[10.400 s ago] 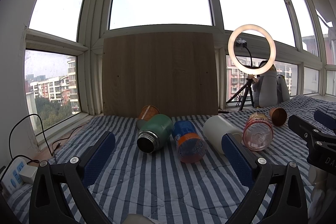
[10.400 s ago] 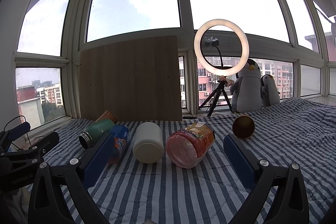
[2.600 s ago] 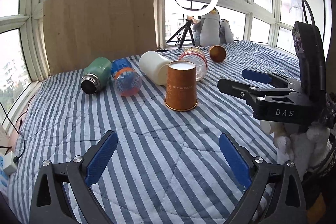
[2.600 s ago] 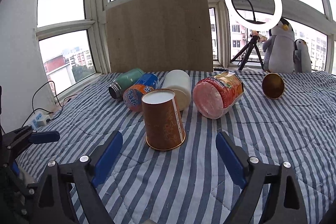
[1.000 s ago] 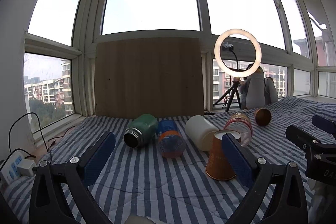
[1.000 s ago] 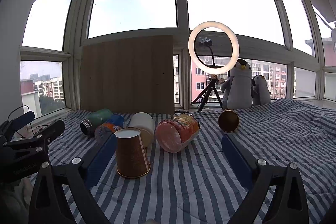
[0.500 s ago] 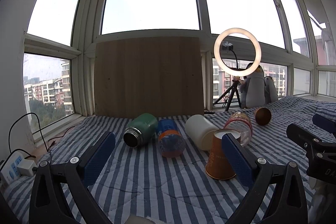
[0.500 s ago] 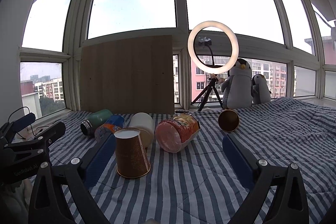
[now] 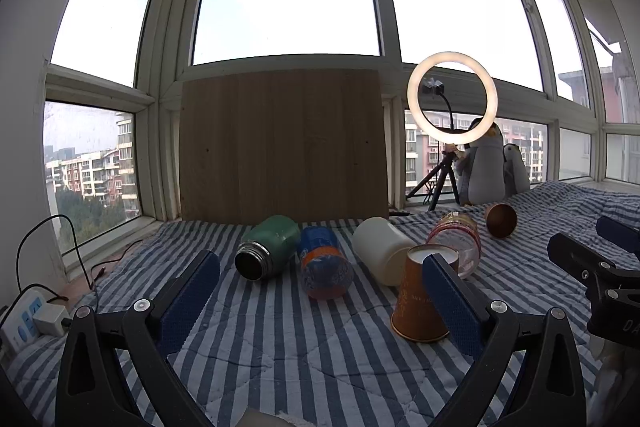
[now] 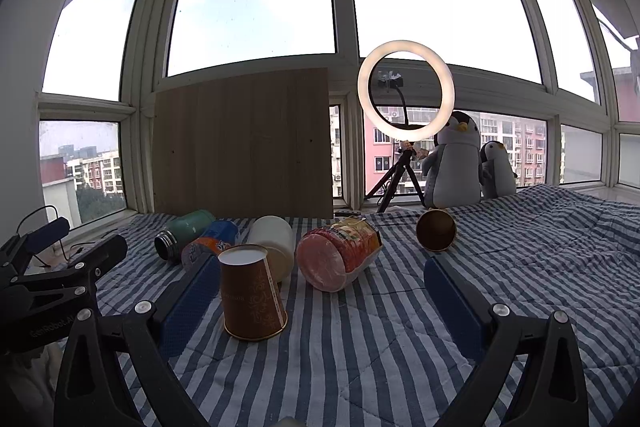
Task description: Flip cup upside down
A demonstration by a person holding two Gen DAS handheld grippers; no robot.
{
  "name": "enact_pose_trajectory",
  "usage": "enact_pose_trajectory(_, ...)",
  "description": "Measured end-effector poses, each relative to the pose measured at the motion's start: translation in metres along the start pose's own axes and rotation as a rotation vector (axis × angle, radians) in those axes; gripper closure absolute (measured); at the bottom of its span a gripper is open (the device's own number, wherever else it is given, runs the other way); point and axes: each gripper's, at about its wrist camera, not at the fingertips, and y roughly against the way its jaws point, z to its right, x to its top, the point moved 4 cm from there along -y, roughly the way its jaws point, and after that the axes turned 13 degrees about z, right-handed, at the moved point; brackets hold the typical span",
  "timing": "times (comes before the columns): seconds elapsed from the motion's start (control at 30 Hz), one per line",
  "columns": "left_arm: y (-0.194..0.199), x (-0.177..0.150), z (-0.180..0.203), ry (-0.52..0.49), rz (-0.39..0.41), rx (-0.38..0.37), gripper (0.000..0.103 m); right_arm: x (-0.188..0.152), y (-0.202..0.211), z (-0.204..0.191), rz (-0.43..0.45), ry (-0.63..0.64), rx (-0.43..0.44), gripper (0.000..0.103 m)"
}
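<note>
An orange-brown paper cup (image 9: pixel 418 299) (image 10: pixel 251 293) stands upside down on the striped quilt, its white base up and its wide rim on the cloth. My left gripper (image 9: pixel 320 301) is open and empty, held back from the cup; its right finger partly covers the cup. My right gripper (image 10: pixel 320 301) is open and empty, with the cup just beyond its left finger. A second paper cup (image 9: pixel 500 220) (image 10: pixel 436 230) lies on its side farther back right.
A green flask (image 9: pixel 268 247), a soda bottle (image 9: pixel 324 263), a white jar (image 9: pixel 380 251) and a red-lidded jar (image 10: pixel 340 259) lie in a row behind the cup. A wooden board (image 9: pixel 282 147), a ring light (image 10: pixel 406 91) and toy penguins (image 10: pixel 454 163) stand at the window. A power strip (image 9: pixel 24 319) lies left.
Since 2.6 s ago both grippers have pulled back and tilted up level. In the last second almost nothing moves; the cup stays upside down.
</note>
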Motion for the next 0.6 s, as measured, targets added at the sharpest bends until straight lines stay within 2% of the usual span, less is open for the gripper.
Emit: enact_pose_trajectory(0.6,-0.0012,-0.0014,0.0003,-0.003,-0.004,-0.004,0.000,0.0003,-0.0012,-0.0016,-0.002,-0.003,0.002,0.002)
